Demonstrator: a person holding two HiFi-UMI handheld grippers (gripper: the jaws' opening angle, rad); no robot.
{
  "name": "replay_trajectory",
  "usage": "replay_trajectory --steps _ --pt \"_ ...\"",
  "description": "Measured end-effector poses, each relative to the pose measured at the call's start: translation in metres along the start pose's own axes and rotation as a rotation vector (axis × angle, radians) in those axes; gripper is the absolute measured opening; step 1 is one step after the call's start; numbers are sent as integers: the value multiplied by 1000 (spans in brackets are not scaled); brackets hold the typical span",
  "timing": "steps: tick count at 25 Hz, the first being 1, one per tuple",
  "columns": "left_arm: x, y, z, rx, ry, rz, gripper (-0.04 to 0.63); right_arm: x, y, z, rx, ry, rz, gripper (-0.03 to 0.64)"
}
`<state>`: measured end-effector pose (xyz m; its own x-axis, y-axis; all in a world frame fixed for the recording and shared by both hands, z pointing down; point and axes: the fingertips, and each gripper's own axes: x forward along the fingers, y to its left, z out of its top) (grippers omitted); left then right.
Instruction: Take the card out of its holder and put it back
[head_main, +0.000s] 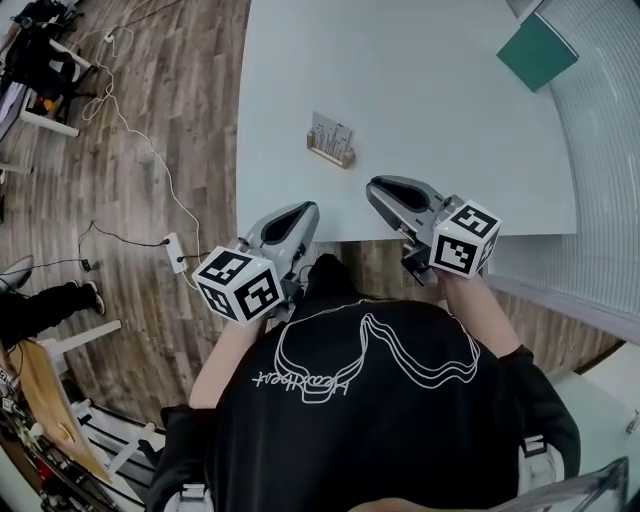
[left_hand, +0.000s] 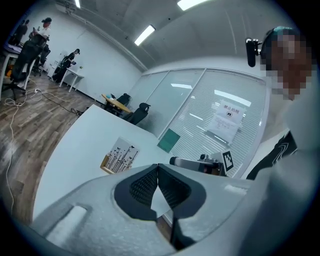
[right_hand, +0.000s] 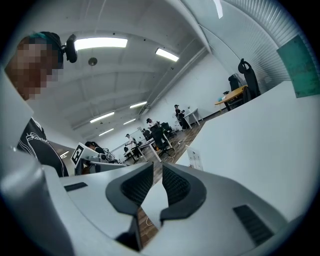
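the card (head_main: 332, 132) stands upright in its wooden holder (head_main: 330, 154) on the white counter (head_main: 430, 90), not far in from the near edge and a little left of the counter's middle; it is pale with a dark printed pattern, and nothing touches it. both tools hang at the near edge of the counter, short of the holder and apart from it. the left gripper (head_main: 303, 212) is to the near left of the card, and in the left gripper view (left_hand: 158, 167) its fingers meet at the tips, closed on nothing, with the card (left_hand: 123, 152) and holder (left_hand: 107, 163) seen beyond them to the left. the right gripper (head_main: 378, 188) is to the near right of the card, and in the right gripper view (right_hand: 157, 168) its fingers stand a narrow gap apart with nothing between them; the card (right_hand: 196, 159) shows small on the counter just past them. a green square (head_main: 537, 52) lies flat near the far right corner of the counter, well apart from the card. to the left of the counter is a wooden floor (head_main: 160, 110) with a white power strip (head_main: 177, 253) and trailing cables.
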<state>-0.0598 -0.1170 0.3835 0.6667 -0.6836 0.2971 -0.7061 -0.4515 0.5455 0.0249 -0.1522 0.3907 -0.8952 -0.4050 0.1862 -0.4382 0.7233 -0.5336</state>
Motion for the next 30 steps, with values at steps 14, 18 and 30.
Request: replay_trajectory --steps 14,18,30 --pt "45 68 13 -34 121 14 14 59 -90 12 -111 44 -97 114" --pt "48 86 10 -52 145 23 14 76 -103 4 -122 49 -94 130" --pt "59 103 1 -102 186 18 14 107 -112 -8 -264 114 -72 103"
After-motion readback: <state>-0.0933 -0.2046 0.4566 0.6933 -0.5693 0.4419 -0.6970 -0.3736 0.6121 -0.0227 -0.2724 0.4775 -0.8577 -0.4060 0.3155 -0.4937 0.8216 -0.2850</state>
